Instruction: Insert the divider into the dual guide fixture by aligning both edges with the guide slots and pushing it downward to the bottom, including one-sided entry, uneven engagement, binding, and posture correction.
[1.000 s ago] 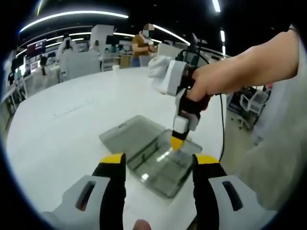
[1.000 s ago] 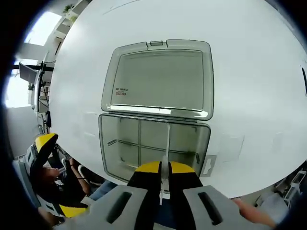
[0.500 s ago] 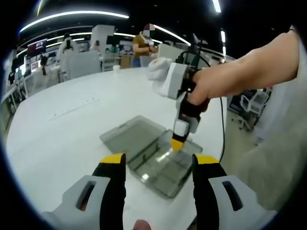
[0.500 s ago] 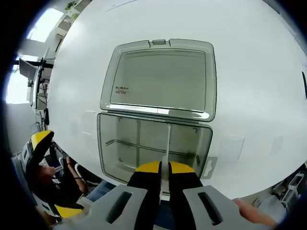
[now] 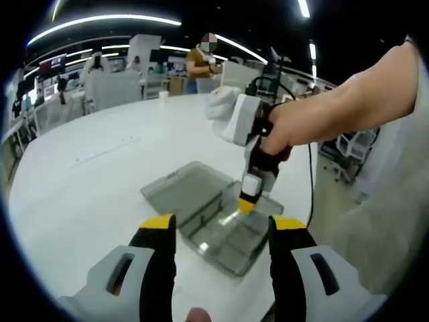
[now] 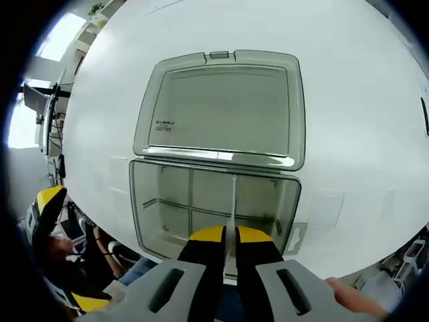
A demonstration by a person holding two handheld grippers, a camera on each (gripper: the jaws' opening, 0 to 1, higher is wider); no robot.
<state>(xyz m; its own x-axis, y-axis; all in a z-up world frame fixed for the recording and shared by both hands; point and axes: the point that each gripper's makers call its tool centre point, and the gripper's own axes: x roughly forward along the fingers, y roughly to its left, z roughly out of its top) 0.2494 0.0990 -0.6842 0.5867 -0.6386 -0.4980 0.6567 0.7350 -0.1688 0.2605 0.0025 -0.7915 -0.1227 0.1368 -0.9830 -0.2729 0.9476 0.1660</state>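
right gripper view: right tool (image 6: pixel 229 235) pinches the divider (image 6: pixel 233 201) upright inside the box (image 6: pixel 288 201).

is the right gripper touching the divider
Touching. In the right gripper view the right gripper has its jaws closed on the thin clear divider standing over the open box.
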